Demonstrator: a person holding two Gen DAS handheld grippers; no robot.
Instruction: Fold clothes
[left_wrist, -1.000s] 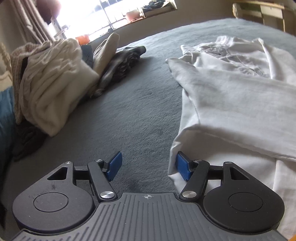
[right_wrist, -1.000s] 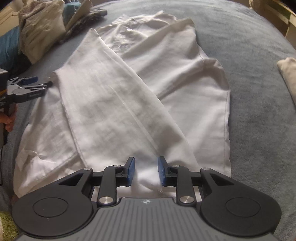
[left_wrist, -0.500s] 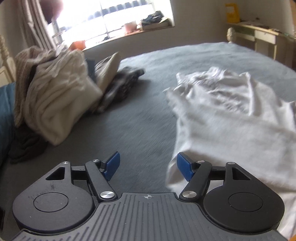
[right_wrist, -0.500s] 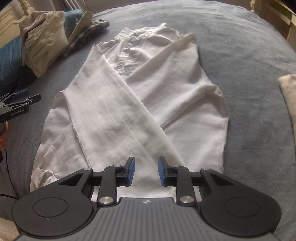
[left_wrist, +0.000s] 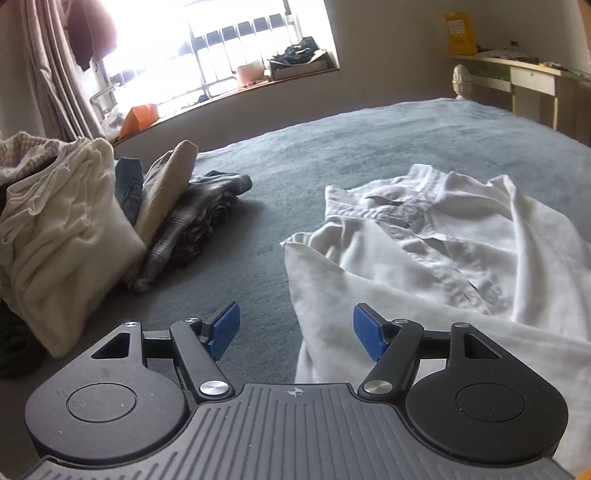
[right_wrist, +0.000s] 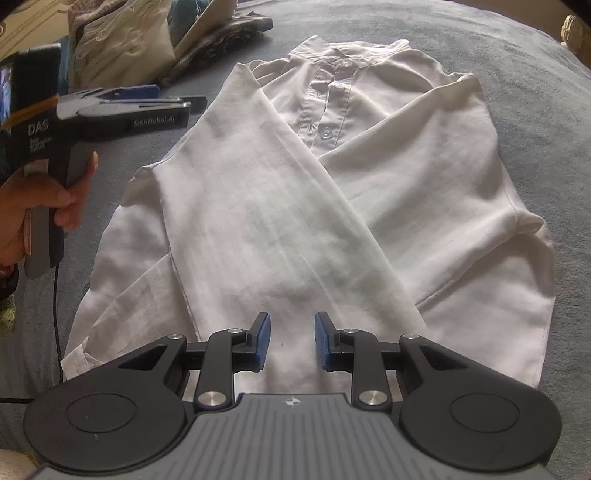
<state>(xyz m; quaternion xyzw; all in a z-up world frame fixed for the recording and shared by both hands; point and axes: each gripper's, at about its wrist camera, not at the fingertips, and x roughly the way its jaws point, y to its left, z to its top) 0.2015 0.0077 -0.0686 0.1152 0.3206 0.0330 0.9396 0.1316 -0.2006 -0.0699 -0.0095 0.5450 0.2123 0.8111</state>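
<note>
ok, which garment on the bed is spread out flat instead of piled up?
The white button-up shirt, lying open on the grey bedspread with one sleeve folded across. The cream, tan and plaid clothes sit heaped at the left.

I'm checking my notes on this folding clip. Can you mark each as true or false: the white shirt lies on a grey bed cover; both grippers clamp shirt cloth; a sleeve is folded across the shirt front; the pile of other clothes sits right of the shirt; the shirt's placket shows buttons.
1. The shirt lies on a grey cover. True.
2. Both grippers clamp cloth. False: the left gripper and right gripper are open, with nothing pinched.
3. A sleeve is folded across the front. True.
4. The pile is right of the shirt. False: it is to its left.
5. Buttons show. True.
</note>
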